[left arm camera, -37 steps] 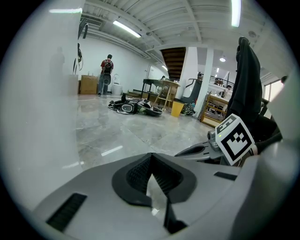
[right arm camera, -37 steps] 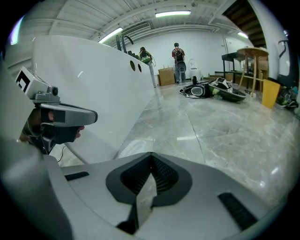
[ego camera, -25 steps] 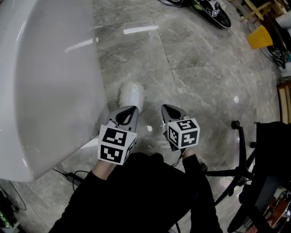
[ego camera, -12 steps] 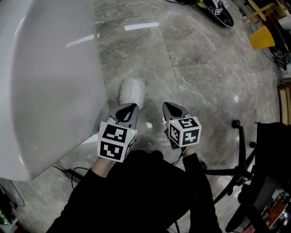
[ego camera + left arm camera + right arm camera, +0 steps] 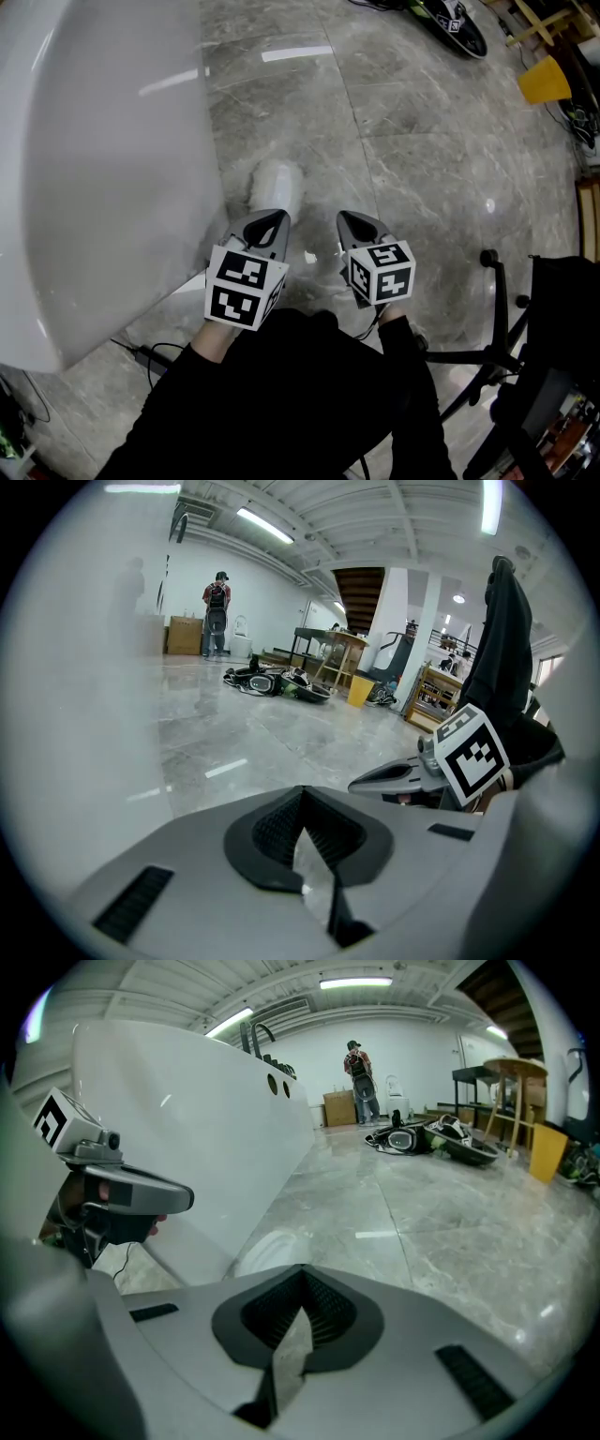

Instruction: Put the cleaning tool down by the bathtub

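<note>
Bathtub [image 5: 103, 169] is seen at 9 o'clock. Just beside it, on the floor [image 5: 422, 141], the cleaning tool [image 5: 276, 187] is laid, long axis roughly 12-to-6, at 12 o'clock from the nearer left gripper [image 5: 273, 219]. That gripper and the right gripper [image 5: 346, 221] are held closed, empty.

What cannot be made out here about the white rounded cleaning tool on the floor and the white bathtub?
- White rounded cleaning tool: head view, blurred, near end behind the left gripper; its kind and any contact with the tub are unclear.
- White bathtub: head view, cut off by the left and top edges; inside not shown.
- Right gripper view: the right gripper itself covers the tool's lower part.
</note>
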Demonstrator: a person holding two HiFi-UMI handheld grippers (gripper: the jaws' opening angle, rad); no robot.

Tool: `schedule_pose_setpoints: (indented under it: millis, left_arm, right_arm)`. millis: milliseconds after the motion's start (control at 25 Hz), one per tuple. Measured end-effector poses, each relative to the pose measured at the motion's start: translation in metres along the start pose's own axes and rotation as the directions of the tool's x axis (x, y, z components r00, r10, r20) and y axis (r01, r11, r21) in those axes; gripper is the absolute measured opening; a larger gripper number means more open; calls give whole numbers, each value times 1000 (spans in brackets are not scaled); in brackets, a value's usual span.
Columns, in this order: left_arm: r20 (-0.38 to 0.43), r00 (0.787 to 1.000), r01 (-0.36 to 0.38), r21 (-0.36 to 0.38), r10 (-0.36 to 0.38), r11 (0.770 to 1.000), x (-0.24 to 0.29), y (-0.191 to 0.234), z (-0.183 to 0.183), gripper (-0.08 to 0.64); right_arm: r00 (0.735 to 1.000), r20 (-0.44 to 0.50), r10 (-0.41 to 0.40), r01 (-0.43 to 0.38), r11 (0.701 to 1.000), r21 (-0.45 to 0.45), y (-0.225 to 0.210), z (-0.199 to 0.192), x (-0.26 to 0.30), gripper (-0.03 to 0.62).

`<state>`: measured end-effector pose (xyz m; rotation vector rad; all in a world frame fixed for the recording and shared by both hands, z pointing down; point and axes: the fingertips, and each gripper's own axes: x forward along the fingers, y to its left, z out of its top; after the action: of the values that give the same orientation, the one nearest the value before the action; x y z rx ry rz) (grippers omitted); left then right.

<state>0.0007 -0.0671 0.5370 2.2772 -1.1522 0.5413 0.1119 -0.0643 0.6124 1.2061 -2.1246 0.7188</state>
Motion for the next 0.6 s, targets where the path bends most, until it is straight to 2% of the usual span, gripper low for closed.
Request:
schedule_pose_setpoints:
  millis: [600]
  left_arm:
    - [-17,1000,-9,-8,9,1000,5,1,-2,8]
  right_arm:
    - [1000,-5,3,-3,1000,-2,-2,-3,0,0]
